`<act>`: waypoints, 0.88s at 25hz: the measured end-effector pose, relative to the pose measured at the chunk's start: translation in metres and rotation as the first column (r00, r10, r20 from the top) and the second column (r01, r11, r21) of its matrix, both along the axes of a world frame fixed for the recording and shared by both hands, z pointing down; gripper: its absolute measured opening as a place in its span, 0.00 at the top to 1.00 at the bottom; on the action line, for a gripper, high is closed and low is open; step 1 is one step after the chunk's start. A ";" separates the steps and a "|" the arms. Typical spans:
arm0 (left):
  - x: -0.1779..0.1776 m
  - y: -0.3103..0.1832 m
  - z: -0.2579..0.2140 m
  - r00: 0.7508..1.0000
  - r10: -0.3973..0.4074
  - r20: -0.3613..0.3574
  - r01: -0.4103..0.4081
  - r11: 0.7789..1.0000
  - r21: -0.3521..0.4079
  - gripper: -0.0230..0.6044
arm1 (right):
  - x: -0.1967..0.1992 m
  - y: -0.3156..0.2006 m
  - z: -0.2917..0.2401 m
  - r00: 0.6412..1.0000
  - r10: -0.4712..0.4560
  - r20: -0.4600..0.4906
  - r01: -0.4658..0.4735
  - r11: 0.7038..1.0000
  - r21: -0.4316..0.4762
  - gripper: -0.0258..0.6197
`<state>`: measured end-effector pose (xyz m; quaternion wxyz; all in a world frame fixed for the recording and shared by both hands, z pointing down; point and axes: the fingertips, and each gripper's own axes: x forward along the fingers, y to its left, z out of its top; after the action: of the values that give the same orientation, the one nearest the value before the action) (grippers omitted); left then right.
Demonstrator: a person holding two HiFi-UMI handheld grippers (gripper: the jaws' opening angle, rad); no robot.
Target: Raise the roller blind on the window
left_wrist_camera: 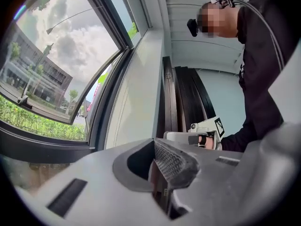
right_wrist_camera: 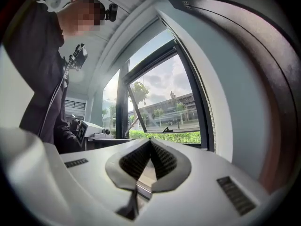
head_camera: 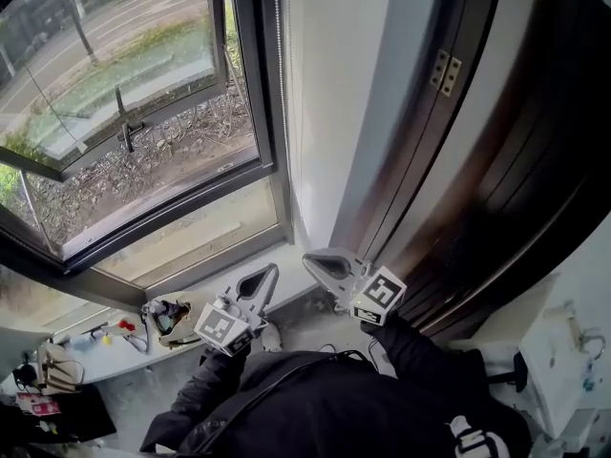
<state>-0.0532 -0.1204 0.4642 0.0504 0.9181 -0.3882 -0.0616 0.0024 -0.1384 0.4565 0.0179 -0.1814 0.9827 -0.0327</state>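
The person is holding both grippers out level in front of a dark sleeve (head_camera: 286,399), side by side and pointing toward the corner where the window (head_camera: 143,113) is meeting a white wall panel (head_camera: 325,93). The left gripper (head_camera: 270,271) is showing its fingers pressed together at the tips in its own view (left_wrist_camera: 156,145), with nothing between them. The right gripper (head_camera: 310,258) is doing the same – its two meshed pads are meeting at a point with nothing between them (right_wrist_camera: 150,142). The roller blind's bead chain (head_camera: 277,74) is hanging down the right edge of the window frame, apart from both grippers; in the right gripper view it is running just right of the glass (right_wrist_camera: 213,119). The blind's fabric itself cannot be made out. A casement sash (head_camera: 105,84) is standing tilted open – street and greenery are showing through. To the right a dark wooden door (head_camera: 496,160) is standing against the wall.
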 end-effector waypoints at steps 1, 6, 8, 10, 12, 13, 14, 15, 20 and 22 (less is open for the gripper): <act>0.002 0.004 -0.001 1.000 -0.002 0.008 0.002 1.000 0.010 0.95 | 0.001 0.004 -0.001 1.000 -0.006 0.000 0.006 1.000 0.000 0.95; 0.012 0.018 -0.003 0.999 -0.028 0.017 0.028 1.000 -0.009 0.95 | 0.007 0.022 -0.004 0.999 -0.032 0.001 0.032 0.999 0.007 0.95; 0.015 0.022 -0.004 0.999 -0.042 0.012 0.042 0.999 -0.032 0.95 | 0.010 0.028 -0.003 0.999 -0.038 0.008 0.038 0.999 -0.001 0.95; 0.018 0.026 -0.003 0.998 -0.055 0.010 0.055 0.998 -0.038 0.95 | 0.011 0.033 -0.002 0.999 -0.050 0.013 0.050 0.999 -0.006 0.95; 0.019 0.030 -0.001 0.998 -0.066 0.011 0.066 0.997 -0.037 0.95 | 0.012 0.038 0.000 0.998 -0.063 0.014 0.064 0.998 -0.009 0.95; 0.020 0.032 -0.002 0.997 -0.072 0.009 0.072 0.997 -0.037 0.95 | 0.013 0.041 0.001 0.998 -0.068 0.014 0.069 0.998 -0.010 0.95; 0.021 0.034 -0.003 0.997 -0.076 0.008 0.077 0.996 -0.036 0.95 | 0.014 0.043 0.001 0.997 -0.072 0.013 0.072 0.997 -0.010 0.95; 0.022 0.036 -0.003 0.997 -0.080 0.008 0.080 0.996 -0.030 0.95 | 0.015 0.045 0.002 0.997 -0.073 0.010 0.074 0.997 -0.009 0.95; 0.031 0.046 -0.002 0.997 -0.077 0.017 0.077 0.996 -0.037 0.95 | 0.020 0.052 0.005 0.998 -0.068 -0.002 0.068 0.998 -0.010 0.95; 0.035 0.048 0.000 0.998 -0.066 0.021 0.067 0.997 -0.040 0.95 | 0.021 0.053 0.006 0.998 -0.061 -0.010 0.061 0.998 -0.003 0.95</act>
<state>-0.0179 -0.0723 0.4643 0.0633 0.9040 -0.4203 -0.0465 0.0237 -0.0853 0.4624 0.0118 -0.1515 0.9878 -0.0338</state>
